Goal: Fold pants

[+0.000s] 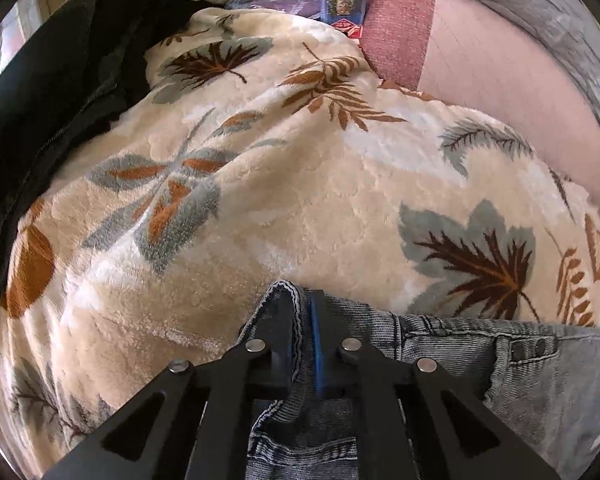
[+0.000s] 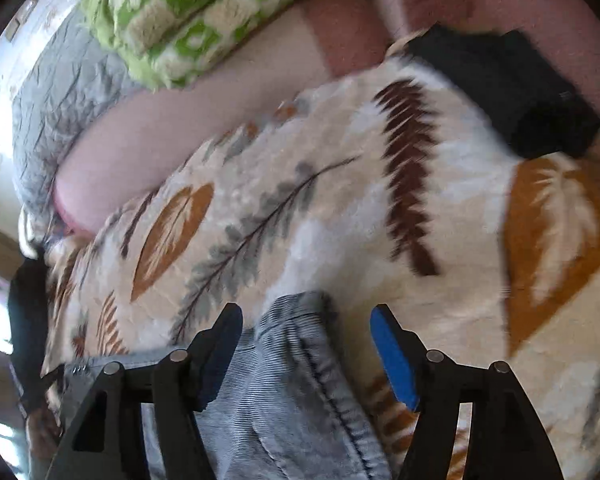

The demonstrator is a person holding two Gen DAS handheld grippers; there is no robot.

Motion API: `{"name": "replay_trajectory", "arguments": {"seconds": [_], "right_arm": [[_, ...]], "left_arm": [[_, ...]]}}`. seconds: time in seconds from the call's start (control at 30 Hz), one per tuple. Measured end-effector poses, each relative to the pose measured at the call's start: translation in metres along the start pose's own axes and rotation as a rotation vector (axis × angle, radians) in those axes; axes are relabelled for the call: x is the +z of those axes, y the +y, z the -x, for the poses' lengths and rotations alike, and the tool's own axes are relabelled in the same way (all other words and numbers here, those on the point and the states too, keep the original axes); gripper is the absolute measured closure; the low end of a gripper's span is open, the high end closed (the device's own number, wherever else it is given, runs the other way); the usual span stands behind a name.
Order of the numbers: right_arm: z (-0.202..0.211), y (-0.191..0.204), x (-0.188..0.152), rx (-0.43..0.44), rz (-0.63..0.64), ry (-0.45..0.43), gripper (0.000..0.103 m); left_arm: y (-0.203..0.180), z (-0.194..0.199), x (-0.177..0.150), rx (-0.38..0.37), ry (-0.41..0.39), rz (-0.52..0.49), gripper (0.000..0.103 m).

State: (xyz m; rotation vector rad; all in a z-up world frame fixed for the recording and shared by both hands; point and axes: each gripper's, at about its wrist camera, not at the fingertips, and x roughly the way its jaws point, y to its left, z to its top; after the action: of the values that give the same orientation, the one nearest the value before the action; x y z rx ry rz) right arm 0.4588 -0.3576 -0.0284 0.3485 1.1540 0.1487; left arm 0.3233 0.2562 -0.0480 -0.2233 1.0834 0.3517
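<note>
The pants are grey-blue washed jeans (image 1: pixel 480 360) lying on a cream leaf-patterned blanket (image 1: pixel 300 200). In the left wrist view my left gripper (image 1: pixel 305 320) is shut on the jeans' waistband edge, with the fabric pinched between the black finger and the blue pad. In the right wrist view my right gripper (image 2: pixel 306 320) is open, its fingers standing on either side of a corner of the jeans (image 2: pixel 296 380) without pinching it. The blanket (image 2: pixel 320 208) lies under it. The view is motion-blurred.
A black garment (image 1: pixel 60 100) lies at the blanket's left edge. A pink sheet (image 1: pixel 500 80), grey quilt (image 1: pixel 540 8) and a small colourful box (image 1: pixel 344 8) are beyond. In the right wrist view, a green-patterned blanket (image 2: pixel 188 20) and a black object (image 2: pixel 512 92) lie at the far side.
</note>
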Motion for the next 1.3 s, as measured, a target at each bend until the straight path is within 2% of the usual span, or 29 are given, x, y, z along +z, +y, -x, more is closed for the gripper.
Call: {"name": "replay_trajectory", "arguments": {"seconds": [0.03, 0.07, 0.1, 0.13, 0.23, 0.37, 0.47, 0.6, 0.7, 0.73, 0.8, 0.83, 0.87, 0.9, 0.93, 0.97, 1.07, 1.17, 1.23, 1.3], "right_arm": [[-0.008, 0.005, -0.002, -0.012, 0.022, 0.038, 0.051], [-0.015, 0.011, -0.003, -0.029, 0.044, 0.061, 0.076], [-0.019, 0.015, -0.005, -0.042, 0.053, 0.064, 0.077], [-0.017, 0.019, -0.006, -0.057, 0.066, 0.052, 0.083], [0.005, 0.035, -0.01, -0.084, 0.12, -0.029, 0.085], [0.056, 0.053, -0.025, -0.063, 0.19, -0.135, 0.085], [0.097, 0.057, -0.041, -0.029, 0.203, -0.206, 0.085], [0.154, 0.055, -0.084, 0.004, 0.236, -0.295, 0.085], [0.196, 0.043, -0.14, 0.042, 0.279, -0.355, 0.084], [0.204, 0.035, -0.168, 0.08, 0.293, -0.335, 0.082], [0.204, 0.017, -0.215, 0.088, 0.298, -0.267, 0.081], [0.197, 0.008, -0.234, 0.09, 0.303, -0.214, 0.072], [0.182, -0.006, -0.26, 0.084, 0.3, -0.095, 0.049], [0.172, -0.016, -0.277, 0.043, 0.29, -0.028, 0.039], [0.167, -0.026, -0.292, -0.001, 0.279, 0.005, 0.037], [0.171, -0.038, -0.304, -0.001, 0.246, 0.002, 0.037], [0.205, -0.064, -0.307, 0.087, 0.073, -0.095, 0.035], [0.221, -0.068, -0.282, 0.156, -0.035, -0.148, 0.033], [0.211, -0.059, -0.265, 0.2, -0.06, -0.119, 0.033], [0.188, -0.045, -0.249, 0.214, -0.07, -0.05, 0.033]], "left_arm": [[-0.002, -0.001, 0.001, 0.012, 0.001, -0.009, 0.096], [-0.005, -0.001, 0.001, 0.031, 0.005, -0.018, 0.096], [-0.007, -0.001, 0.002, 0.045, 0.008, -0.025, 0.097], [-0.009, -0.001, 0.003, 0.059, 0.012, -0.036, 0.1], [-0.01, 0.009, 0.004, 0.078, -0.013, -0.037, 0.1], [-0.002, 0.05, -0.001, 0.043, -0.091, 0.005, 0.1], [0.004, 0.101, -0.016, -0.005, -0.181, 0.017, 0.1], [0.023, 0.185, -0.061, -0.081, -0.321, 0.036, 0.1], [0.048, 0.233, -0.119, -0.159, -0.371, 0.016, 0.1], [0.056, 0.241, -0.139, -0.174, -0.368, 0.0, 0.099], [0.07, 0.245, -0.175, -0.19, -0.334, -0.027, 0.097], [0.077, 0.239, -0.192, -0.205, -0.279, -0.052, 0.096], [0.082, 0.227, -0.207, -0.21, -0.199, -0.092, 0.095], [0.088, 0.212, -0.226, -0.165, -0.121, -0.134, 0.086], [0.091, 0.205, -0.234, -0.116, -0.088, -0.15, 0.074], [0.098, 0.198, -0.243, -0.036, -0.046, -0.162, 0.074], [0.11, 0.211, -0.241, -0.013, -0.09, -0.105, 0.072], [0.096, 0.228, -0.229, -0.027, -0.163, -0.103, 0.058], [0.073, 0.234, -0.221, -0.066, -0.203, -0.133, 0.049], [0.043, 0.229, -0.218, -0.109, -0.213, -0.17, 0.046]]}}
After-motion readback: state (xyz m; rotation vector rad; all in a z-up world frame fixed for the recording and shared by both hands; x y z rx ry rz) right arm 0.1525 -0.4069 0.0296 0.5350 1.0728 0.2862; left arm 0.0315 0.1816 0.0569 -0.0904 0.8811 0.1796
